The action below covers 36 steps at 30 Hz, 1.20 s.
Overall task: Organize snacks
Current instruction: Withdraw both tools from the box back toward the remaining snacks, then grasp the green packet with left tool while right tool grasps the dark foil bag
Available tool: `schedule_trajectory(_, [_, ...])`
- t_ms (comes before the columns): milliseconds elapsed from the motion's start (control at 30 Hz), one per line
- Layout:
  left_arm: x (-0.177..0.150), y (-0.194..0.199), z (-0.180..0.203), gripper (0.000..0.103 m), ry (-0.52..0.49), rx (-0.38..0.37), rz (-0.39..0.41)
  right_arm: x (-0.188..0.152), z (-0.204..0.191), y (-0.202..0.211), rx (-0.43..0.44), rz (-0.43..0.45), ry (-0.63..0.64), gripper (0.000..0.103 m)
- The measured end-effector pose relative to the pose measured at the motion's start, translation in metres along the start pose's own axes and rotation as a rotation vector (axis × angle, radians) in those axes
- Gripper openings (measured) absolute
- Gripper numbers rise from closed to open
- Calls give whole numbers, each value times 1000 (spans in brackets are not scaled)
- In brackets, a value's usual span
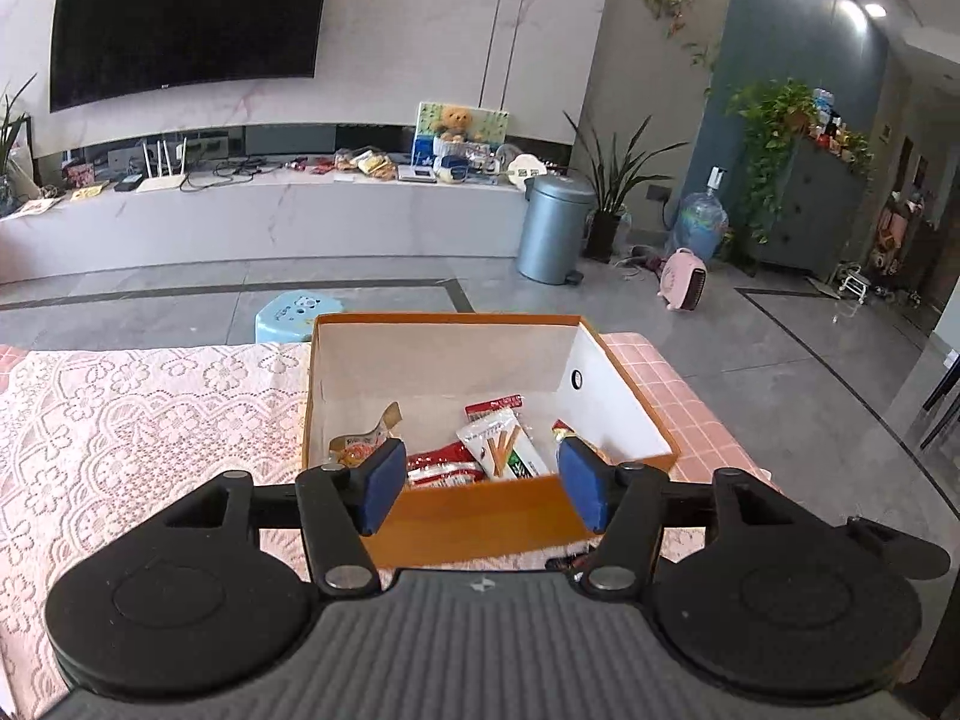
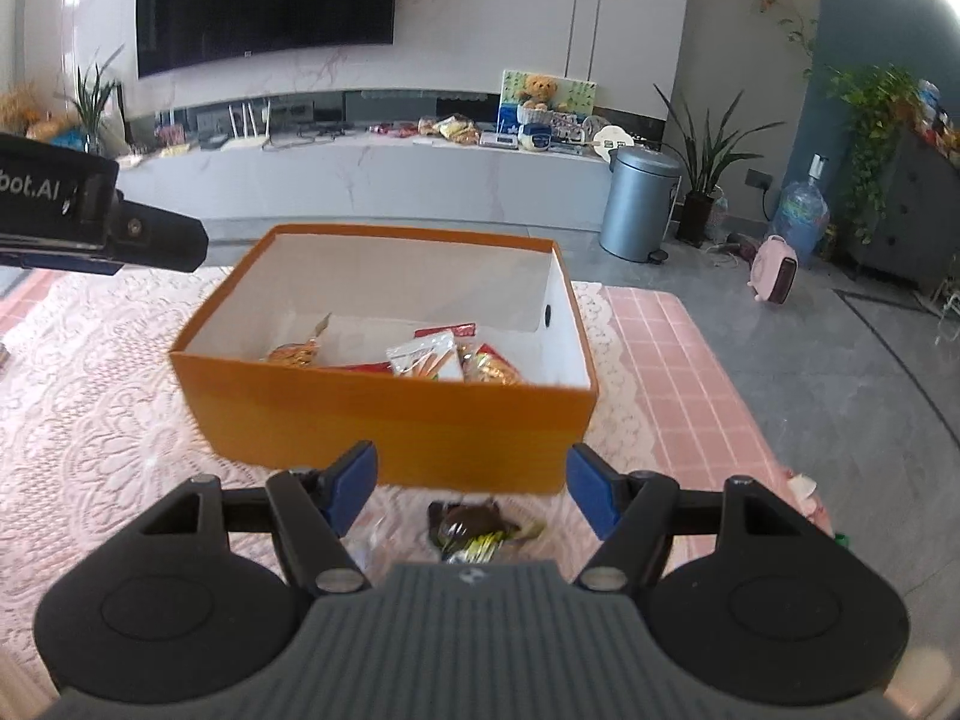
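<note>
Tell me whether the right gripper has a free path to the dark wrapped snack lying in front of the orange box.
Probably yes. The right gripper is open, and the dark wrapped snack lies on the lace cloth just below its fingers, outside the orange box. Nothing covers it.

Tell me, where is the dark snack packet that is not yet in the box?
In the right wrist view, the dark snack packet lies on the lace tablecloth, just in front of the orange box and between the open jaws of the right gripper.
</note>
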<state>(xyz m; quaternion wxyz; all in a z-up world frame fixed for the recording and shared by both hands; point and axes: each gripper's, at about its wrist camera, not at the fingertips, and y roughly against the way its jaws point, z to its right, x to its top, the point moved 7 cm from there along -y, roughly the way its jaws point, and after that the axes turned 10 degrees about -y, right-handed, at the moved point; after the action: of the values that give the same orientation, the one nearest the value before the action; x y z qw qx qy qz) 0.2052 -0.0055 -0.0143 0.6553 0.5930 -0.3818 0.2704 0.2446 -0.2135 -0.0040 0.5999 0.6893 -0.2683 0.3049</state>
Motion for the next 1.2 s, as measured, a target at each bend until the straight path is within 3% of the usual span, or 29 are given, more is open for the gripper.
schedule_trajectory(300, [-36, 8, 17, 74, -47, -40, -11, -41, 13, 29, -3, 31, -63, 68])
schedule_trajectory(500, [-68, -14, 22, 74, 18, -122, -114, -62, 22, 21, -11, -21, -81, 68])
schedule_trajectory(667, [-83, -31, 20, 74, 35, -141, -170, -75, 27, 8, -20, -59, -60, 68])
schedule_trajectory(800, [-92, -42, 15, 74, 64, -152, -200, -76, 34, -6, -39, -104, -74, 68])
schedule_trajectory(1033, [-110, -62, 12, 67, 120, -183, -263, -66, 37, -30, 11, -177, -101, 65])
schedule_trajectory(1200, [-117, -80, 14, 66, 126, -194, -301, -66, 43, -51, 11, -225, -156, 57])
